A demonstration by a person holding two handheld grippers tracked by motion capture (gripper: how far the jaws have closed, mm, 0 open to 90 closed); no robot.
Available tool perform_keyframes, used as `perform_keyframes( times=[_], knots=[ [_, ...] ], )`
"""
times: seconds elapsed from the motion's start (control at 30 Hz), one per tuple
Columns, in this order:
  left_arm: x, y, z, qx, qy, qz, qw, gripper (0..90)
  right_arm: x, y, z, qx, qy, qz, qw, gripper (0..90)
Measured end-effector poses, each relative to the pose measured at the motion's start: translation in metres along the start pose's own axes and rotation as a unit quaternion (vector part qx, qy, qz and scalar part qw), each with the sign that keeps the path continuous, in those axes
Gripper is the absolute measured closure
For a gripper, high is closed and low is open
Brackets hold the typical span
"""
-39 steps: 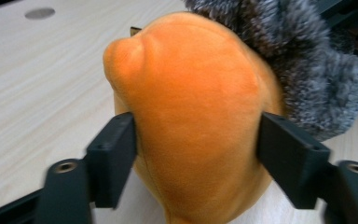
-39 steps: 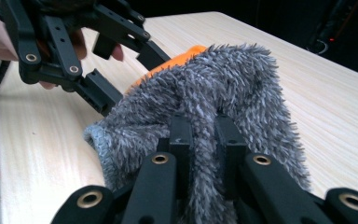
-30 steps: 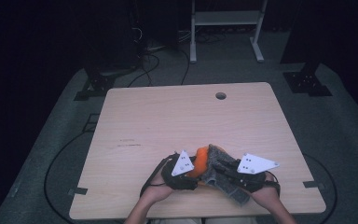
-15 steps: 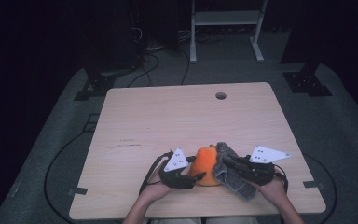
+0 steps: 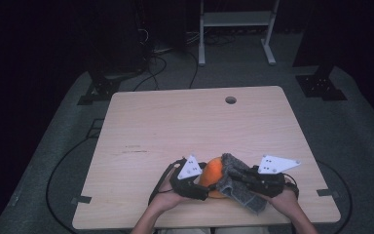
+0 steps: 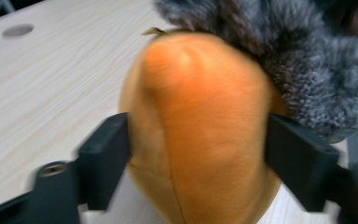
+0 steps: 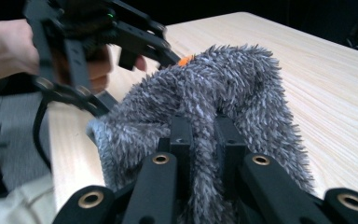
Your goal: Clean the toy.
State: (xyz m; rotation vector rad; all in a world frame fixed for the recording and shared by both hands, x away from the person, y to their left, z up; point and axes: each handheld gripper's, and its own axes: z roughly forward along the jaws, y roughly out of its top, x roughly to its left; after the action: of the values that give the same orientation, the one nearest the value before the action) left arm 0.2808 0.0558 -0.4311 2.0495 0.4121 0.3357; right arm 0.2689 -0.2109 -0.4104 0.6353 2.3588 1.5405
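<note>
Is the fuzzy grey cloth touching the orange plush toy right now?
Touching. In the left gripper view the fuzzy grey cloth lies pressed on the orange plush toy along its top and right side, no gap between them.

Black hand-held gripper (image 5: 202,187) (grey 3-cornered plate)

light: table lit from above, surroundings dark | blur: left gripper view soft | glare: none

Orange plush (image 6: 200,126), grey fuzzy cloth (image 7: 205,98)
</note>
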Motion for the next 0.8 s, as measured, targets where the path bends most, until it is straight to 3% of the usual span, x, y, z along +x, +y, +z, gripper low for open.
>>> perform_keyframes(
  times=[0.07, 0.1, 0.17, 0.23, 0.37, 0.47, 0.6, 0.63, 0.7, 0.77, 0.8],
  knots=[
    [-0.004, 0.000, -0.001, -0.003, -0.012, 0.021, 0.9997, 34.8, 0.003, 0.008, -0.003, -0.011, 0.000, -0.008, 0.9999, 79.8],
    [-0.008, 0.000, -0.001, 0.001, -0.018, 0.047, 0.9987, 36.8, 0.003, 0.012, -0.004, -0.020, 0.006, -0.010, 0.9997, 79.8],
    [-0.011, 0.001, -0.001, 0.009, -0.019, 0.072, 0.9972, 38.3, 0.004, 0.017, -0.002, -0.013, 0.002, -0.017, 0.9998, 79.8],
    [-0.009, -0.001, -0.003, 0.012, -0.024, 0.079, 0.9965, 38.8, -0.001, 0.013, 0.001, -0.007, 0.006, -0.014, 0.9999, 79.7],
    [-0.004, -0.003, -0.006, 0.008, -0.038, 0.075, 0.9965, 39.1, -0.017, -0.003, -0.006, 0.003, -0.010, 0.024, 0.9996, 79.7],
    [-0.006, -0.003, -0.004, 0.009, -0.044, 0.081, 0.9957, 39.4, -0.020, -0.006, -0.010, 0.001, -0.010, 0.039, 0.9992, 79.7],
    [-0.004, -0.004, -0.008, 0.017, -0.046, 0.098, 0.9940, 38.8, -0.012, 0.005, -0.006, -0.008, 0.014, 0.017, 0.9997, 79.7],
    [-0.002, -0.004, -0.009, 0.017, -0.045, 0.094, 0.9944, 38.4, -0.013, 0.004, -0.005, -0.002, 0.013, 0.015, 0.9998, 79.7],
    [0.002, -0.005, -0.009, 0.007, -0.043, 0.064, 0.9970, 35.6, -0.019, -0.004, -0.005, 0.007, 0.009, 0.028, 0.9996, 79.7],
    [0.003, -0.002, -0.007, 0.005, -0.043, 0.035, 0.9984, 25.1, -0.023, -0.010, -0.005, 0.004, -0.003, 0.053, 0.9986, 79.7],
    [0.002, 0.001, -0.006, 0.006, -0.042, 0.021, 0.9989, 19.3, -0.021, -0.010, -0.004, 0.003, -0.006, 0.052, 0.9986, 79.7]
  ],
)
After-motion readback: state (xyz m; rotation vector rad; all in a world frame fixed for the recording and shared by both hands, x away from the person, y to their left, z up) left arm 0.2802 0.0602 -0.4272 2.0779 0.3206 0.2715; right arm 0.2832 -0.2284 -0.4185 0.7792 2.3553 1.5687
